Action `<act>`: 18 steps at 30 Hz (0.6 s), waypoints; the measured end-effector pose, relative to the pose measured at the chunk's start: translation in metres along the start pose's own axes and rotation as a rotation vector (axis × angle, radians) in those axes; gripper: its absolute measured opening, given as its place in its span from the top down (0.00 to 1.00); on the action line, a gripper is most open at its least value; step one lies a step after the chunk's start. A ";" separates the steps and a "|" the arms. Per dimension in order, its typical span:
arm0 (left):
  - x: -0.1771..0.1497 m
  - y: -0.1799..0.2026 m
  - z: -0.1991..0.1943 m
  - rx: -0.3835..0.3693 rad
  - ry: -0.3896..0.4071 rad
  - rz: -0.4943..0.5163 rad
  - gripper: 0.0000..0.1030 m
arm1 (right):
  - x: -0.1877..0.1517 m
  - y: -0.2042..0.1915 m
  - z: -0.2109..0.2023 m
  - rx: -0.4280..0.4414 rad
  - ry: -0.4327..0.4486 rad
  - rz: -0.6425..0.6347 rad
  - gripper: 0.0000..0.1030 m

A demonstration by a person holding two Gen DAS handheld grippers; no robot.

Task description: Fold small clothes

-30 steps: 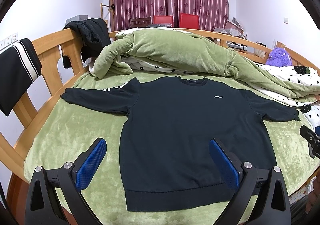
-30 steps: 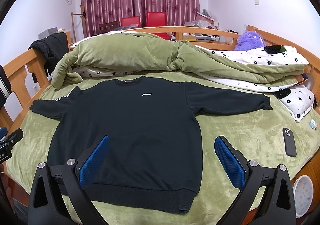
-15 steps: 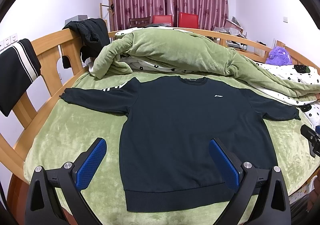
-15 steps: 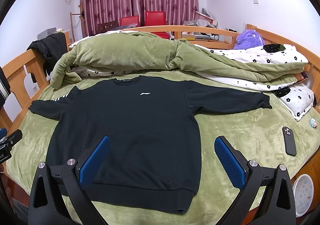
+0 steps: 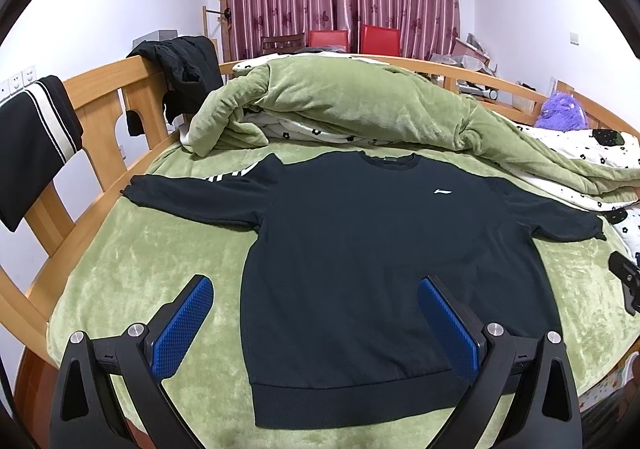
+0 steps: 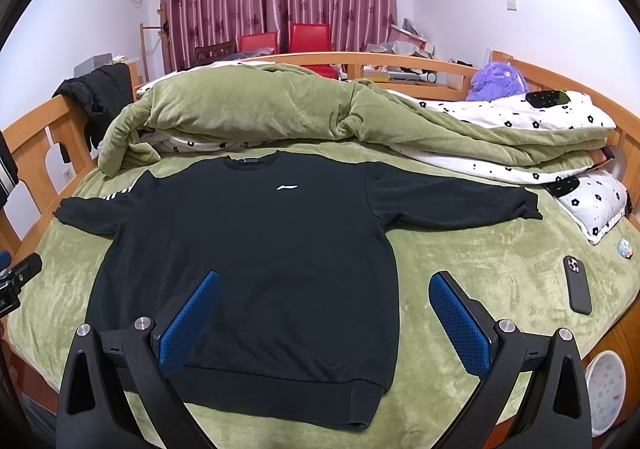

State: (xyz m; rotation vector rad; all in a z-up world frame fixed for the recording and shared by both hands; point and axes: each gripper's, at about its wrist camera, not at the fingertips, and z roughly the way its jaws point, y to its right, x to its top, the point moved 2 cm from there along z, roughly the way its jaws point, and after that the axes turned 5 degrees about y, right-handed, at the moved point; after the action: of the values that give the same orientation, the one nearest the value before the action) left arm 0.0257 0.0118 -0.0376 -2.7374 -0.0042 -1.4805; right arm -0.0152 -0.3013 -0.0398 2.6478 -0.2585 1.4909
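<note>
A black sweatshirt [image 5: 372, 249] lies face up and flat on the green bed cover [image 5: 132, 269], neck toward the heaped green duvet [image 5: 360, 105], ribbed hem nearest the cameras, so its long axis runs straight away from both tools. The sleeves stretch out sideways, one toward the wooden bed rail [image 5: 100, 117], the other toward the flowered pillow [image 6: 592, 205].

The left gripper [image 5: 316, 323] hovers above the hem with its fingers [image 5: 182, 329] spread wide and empty; its span straddles the sweatshirt's left side edge, one pad over bare bed cover, the other over the body. The right gripper [image 6: 324, 319] also hangs wide open with nothing in it, astride the garment's right side edge in the same way.

Each tool sits nearer its own hem corner than its sleeve, which lies farther ahead and outward. I judge folding has not begun; a sleeve fold would call for a reach forward and outward by each side's own tool. A dark phone [image 6: 577, 284] lies on the bed cover well clear of the right sleeve.
</note>
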 end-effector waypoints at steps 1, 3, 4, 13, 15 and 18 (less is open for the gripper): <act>-0.001 -0.001 0.005 -0.002 -0.005 -0.002 0.00 | 0.000 0.000 0.002 -0.002 -0.002 -0.002 0.01; -0.003 -0.005 0.016 0.002 -0.022 -0.008 0.00 | -0.002 0.001 0.007 -0.008 -0.011 -0.006 0.01; -0.004 -0.006 0.022 -0.004 -0.034 -0.007 0.00 | -0.003 0.001 0.009 -0.008 -0.014 -0.007 0.01; -0.020 -0.016 0.073 -0.009 -0.107 -0.027 0.04 | -0.019 0.006 0.048 -0.013 -0.083 -0.033 0.01; -0.021 -0.018 0.079 -0.003 -0.109 -0.029 0.04 | -0.024 0.007 0.059 -0.010 -0.098 -0.048 0.01; -0.023 -0.026 0.091 0.022 -0.122 -0.038 0.04 | -0.029 0.008 0.072 0.000 -0.117 -0.065 0.01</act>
State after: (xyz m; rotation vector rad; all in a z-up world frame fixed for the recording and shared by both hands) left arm 0.0888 0.0406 -0.1060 -2.8205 -0.0752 -1.3107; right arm 0.0294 -0.3177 -0.1022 2.7197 -0.1793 1.3199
